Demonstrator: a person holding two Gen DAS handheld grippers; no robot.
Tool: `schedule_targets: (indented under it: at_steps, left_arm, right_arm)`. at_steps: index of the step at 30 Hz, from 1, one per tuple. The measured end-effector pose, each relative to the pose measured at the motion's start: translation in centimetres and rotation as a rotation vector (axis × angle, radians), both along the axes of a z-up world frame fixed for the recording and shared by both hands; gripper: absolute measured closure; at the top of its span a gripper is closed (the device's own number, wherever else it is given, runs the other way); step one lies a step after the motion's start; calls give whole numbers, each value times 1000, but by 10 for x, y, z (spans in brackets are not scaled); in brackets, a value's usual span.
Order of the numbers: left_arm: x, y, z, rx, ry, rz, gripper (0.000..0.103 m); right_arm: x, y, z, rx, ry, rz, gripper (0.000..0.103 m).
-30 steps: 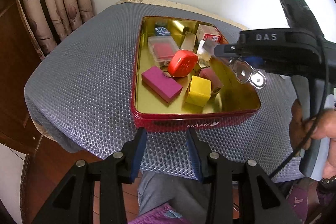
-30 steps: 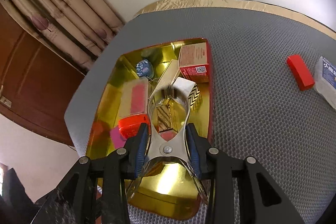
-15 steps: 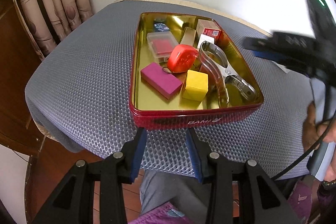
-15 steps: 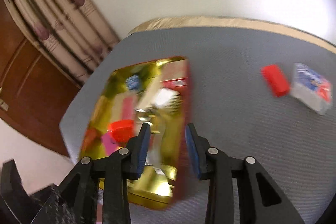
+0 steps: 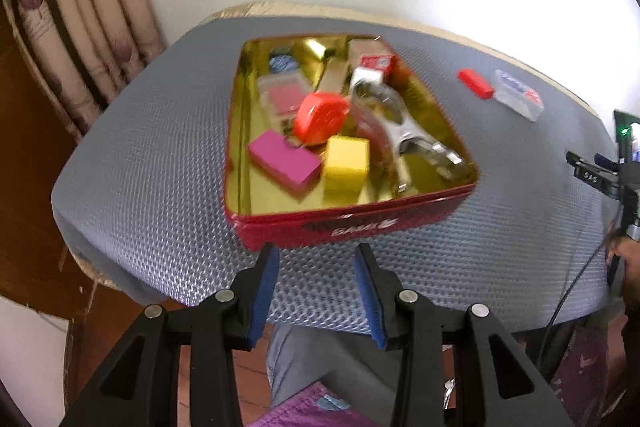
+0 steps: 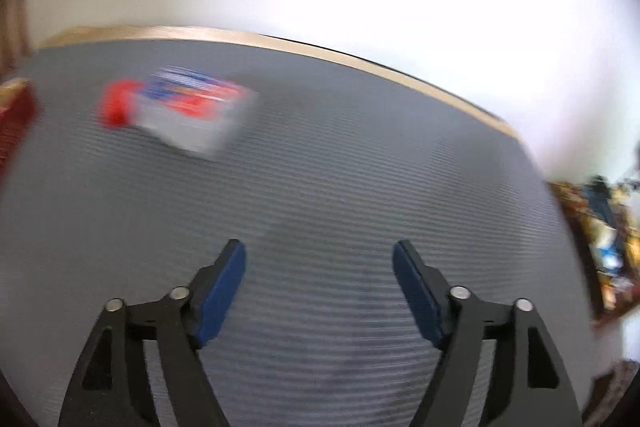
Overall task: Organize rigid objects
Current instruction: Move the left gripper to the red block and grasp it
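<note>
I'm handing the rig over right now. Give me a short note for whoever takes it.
Left gripper: open, empty, at the tin's near wall.
Right gripper: wide open, empty, over bare mat.
Done: metal clamp, yellow block, pink block and red case lie in the tin.
Left: red block and clear box are on the mat, right of the tin.

Tin (image 5: pixel 348 223) near table's (image 5: pixel 152 163) front edge, blocks and clamp (image 5: pixel 400 131) inside; block (image 5: pixel 475 83) and case (image 5: pixel 519 99) right, toward back edge.
</note>
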State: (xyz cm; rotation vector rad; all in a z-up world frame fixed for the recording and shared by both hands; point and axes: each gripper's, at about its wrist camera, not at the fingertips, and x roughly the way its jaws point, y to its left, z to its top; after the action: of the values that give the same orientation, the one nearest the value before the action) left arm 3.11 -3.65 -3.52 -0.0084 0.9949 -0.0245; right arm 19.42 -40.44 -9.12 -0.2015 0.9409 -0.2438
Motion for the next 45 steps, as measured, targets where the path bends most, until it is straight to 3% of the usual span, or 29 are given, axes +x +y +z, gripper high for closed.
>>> schedule_targets:
  at_steps: [2, 5, 9, 14, 21, 28, 36, 40, 45]
  left_arm:
    - [-1, -7, 8, -7, -16, -32, 60]
    - [8, -25, 21, -25, -19, -110, 52]
    - [40, -57, 42, -50, -8, -190, 50]
    - [106, -90, 52, -144, 59, -167, 50]
    - [211, -145, 33, -186, 146, -68, 50]
    - [274, -183, -5, -172, 242, -14, 50]
    - [306, -186, -38, -191, 327, 74, 50]
    - [312, -190, -42, -228, 334, 70, 50]
    - [316, -202, -49, -200, 353, 48, 50]
  right_arm:
    - [-2, -26, -4, 6, -2, -51, 22]
    - [-5, -57, -2, 142, -25, -126, 11]
    - [-3, -65, -3, 208, -22, -108, 10]
    - [-9, -66, -1, 231, -44, -72, 5]
    - [-6, -64, -5, 263, -28, -32, 5]
    - [-15, -61, -1, 309, -48, -8, 5]
    - [-20, -65, 0, 333, -59, 12, 5]
    - [-19, -65, 1, 338, -60, 15, 5]
    - [-19, -66, 4, 341, -61, 18, 5]
